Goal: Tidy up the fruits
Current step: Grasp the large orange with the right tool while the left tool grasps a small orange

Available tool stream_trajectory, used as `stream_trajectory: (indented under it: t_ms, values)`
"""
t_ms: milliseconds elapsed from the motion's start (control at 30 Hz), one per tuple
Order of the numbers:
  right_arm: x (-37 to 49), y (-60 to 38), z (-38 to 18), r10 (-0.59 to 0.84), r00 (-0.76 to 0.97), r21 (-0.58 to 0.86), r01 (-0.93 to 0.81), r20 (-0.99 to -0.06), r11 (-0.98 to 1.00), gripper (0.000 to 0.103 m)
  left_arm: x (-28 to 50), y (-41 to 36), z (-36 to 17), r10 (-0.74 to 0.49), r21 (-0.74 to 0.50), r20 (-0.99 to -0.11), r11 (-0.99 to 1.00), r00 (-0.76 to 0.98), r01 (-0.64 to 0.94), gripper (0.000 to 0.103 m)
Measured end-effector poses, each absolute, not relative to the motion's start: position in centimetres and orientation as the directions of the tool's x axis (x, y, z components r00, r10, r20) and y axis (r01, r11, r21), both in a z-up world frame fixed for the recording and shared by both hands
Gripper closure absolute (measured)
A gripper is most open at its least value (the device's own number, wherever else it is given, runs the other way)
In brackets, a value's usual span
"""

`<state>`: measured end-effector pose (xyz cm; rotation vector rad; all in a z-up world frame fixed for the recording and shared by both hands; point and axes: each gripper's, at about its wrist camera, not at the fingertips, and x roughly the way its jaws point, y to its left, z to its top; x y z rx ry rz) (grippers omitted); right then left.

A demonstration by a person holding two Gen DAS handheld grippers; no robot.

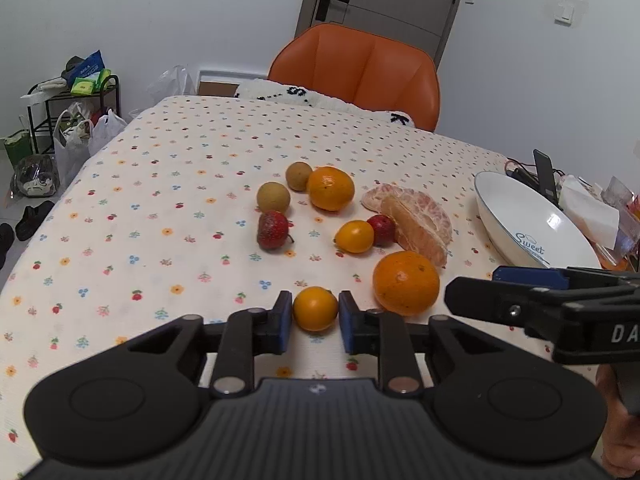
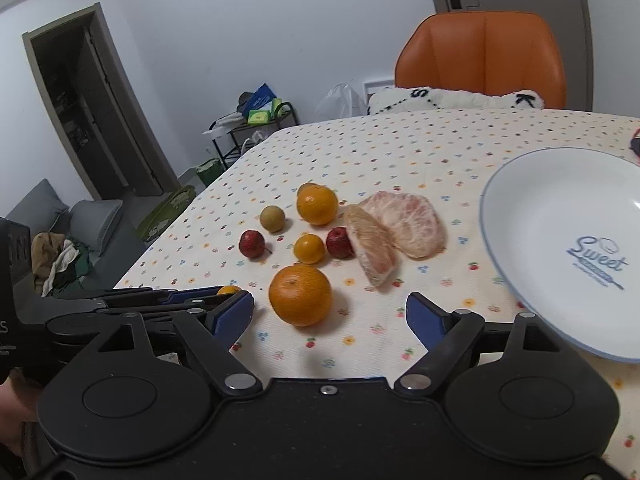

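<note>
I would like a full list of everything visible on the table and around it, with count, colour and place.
big oranges: 2, orange, table middle
small oranges: 2, orange; one between the left jaws
longans: 2, tan, far side of the fruit
red fruits: 2, red, among the fruit
pomelo pieces: 2, pale pink, beside the plate
plate: 1, white, right side
tablecloth: 1, cream, floral
chair: 1, orange, behind table
left gripper: black, blue pads
right gripper: black, jaws wide
</note>
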<state>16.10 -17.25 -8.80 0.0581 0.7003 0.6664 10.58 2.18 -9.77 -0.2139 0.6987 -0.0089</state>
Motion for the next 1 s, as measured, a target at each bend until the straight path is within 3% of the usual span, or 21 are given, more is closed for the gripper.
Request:
stream_trajectory:
  t_ms: [467,600,700,800,1000]
  values:
    - [16.8,-14.2,-9.7,0.58,0.535,0.243,-0.57,-0.615,0.785,0.032,9.5,4.6,-9.3,-0.075,-0.231,-0.616,0.969,0.784,-0.089,0.08]
    - [17.0,-13.7,-10.1,0.58,0.524,0.244,-0.574,-0.624,0.781,0.046,9.3,5.0,-9.2,-0.077,-0.239,-0.61,0.967,0.789,-0.09,0.08]
    - [17.2,-13.5,-10.3,0.577,0.533,0.243,-0.569,-0.619,0.786,0.049,9.2,5.1,-9.0,-0.075,-0.239,-0.603,0.967,0.794,-0.09,0.08]
    - [17.4,-13.6,-10.3,0.579,0.537,0.253,-0.561,-0.614,0.789,0.062,9.1,5.0,-8.9,-0.071,-0.235,-0.598,0.968,0.798,-0.09,0.08]
    - [17.0,-15.0,-9.9,0.587,0.557,0.267,-0.552,-0.587,0.79,0.063,9.1,4.5,-8.6,-0.054,-0.225,-0.585,0.969,0.81,-0.099,0.08]
